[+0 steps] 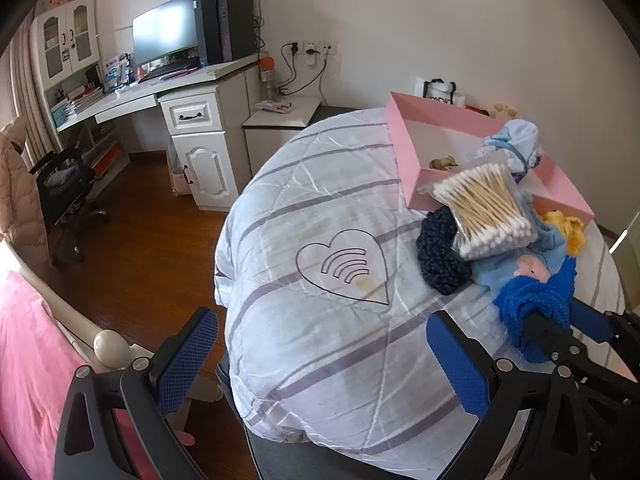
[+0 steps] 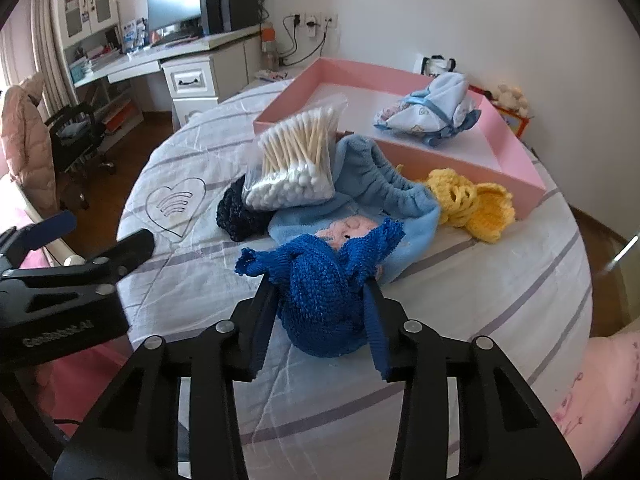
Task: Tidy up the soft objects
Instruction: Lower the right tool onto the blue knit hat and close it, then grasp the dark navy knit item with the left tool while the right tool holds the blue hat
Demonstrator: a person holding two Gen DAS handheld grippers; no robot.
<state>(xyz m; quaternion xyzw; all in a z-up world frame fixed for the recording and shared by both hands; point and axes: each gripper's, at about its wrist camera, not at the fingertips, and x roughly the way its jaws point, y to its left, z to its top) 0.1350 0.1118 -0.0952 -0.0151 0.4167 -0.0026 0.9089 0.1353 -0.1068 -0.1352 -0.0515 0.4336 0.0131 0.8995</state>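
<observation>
A royal-blue knitted woollen piece is pinched between the narrowed jaws of the right gripper at the near edge of a pile of soft items on the striped, quilted bed cover, apparently so it can be lifted clear of the rest. The left gripper is held wide and empty over bare quilt to the left. Behind the blue piece, a light-blue fleece cloth, a dark navy knitted item and a yellow crocheted piece are heaped together, with a clear bag of cotton swabs leaned on top. In the shallow pink cardboard tray at the far side, a folded pale-blue baby garment is seen, together with a small brownish object that cannot be identified.
</observation>
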